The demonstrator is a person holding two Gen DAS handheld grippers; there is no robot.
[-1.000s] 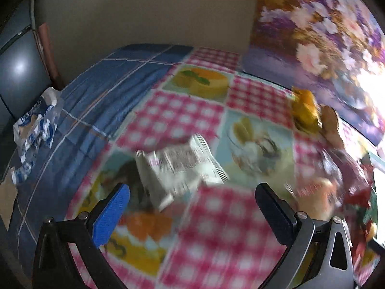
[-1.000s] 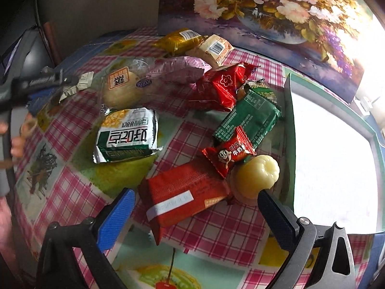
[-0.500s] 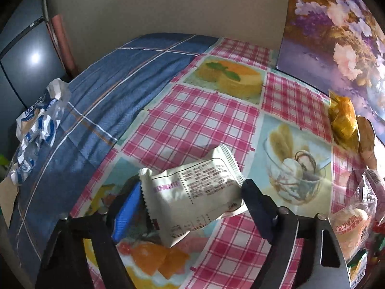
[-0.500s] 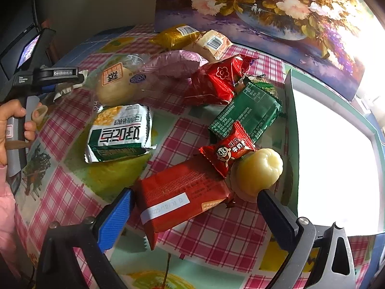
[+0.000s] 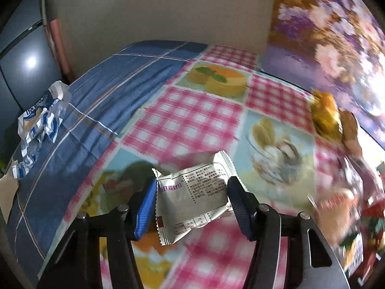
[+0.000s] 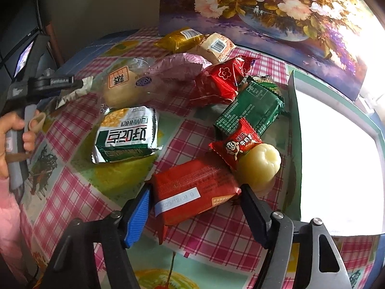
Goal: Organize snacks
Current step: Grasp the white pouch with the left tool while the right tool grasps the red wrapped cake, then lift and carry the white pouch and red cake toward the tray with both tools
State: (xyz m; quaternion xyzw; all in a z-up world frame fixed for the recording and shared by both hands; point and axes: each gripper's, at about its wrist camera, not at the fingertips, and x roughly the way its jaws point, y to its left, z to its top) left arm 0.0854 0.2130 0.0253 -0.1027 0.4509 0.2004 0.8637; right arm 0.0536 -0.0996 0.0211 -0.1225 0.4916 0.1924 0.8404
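In the left wrist view my left gripper (image 5: 192, 183) has its jaws closing on a silvery white snack packet (image 5: 192, 200). Both pads press the packet's sides, and it stays sharp while the checked tablecloth (image 5: 192, 120) blurs behind it. In the right wrist view my right gripper (image 6: 195, 189) is also closing, around a red snack packet (image 6: 190, 180) that lies flat on the cloth. Its pads touch the packet's two ends. A person's hand (image 6: 14, 130) holds the left gripper at the far left of that view.
A snack pile lies beyond the red packet: a green-white packet (image 6: 127, 134), a wrapped bun (image 6: 120, 84), a small red packet (image 6: 238, 144), a pale yellow cake (image 6: 259, 166), a green packet (image 6: 250, 108). A white tray with a teal rim (image 6: 296, 120) stands to the right. A floral picture (image 6: 264, 4) backs the table.
My left gripper's jaws came in from wide apart onto the white packet. The right jaws narrowed onto the red packet, whose left end shifted inward.
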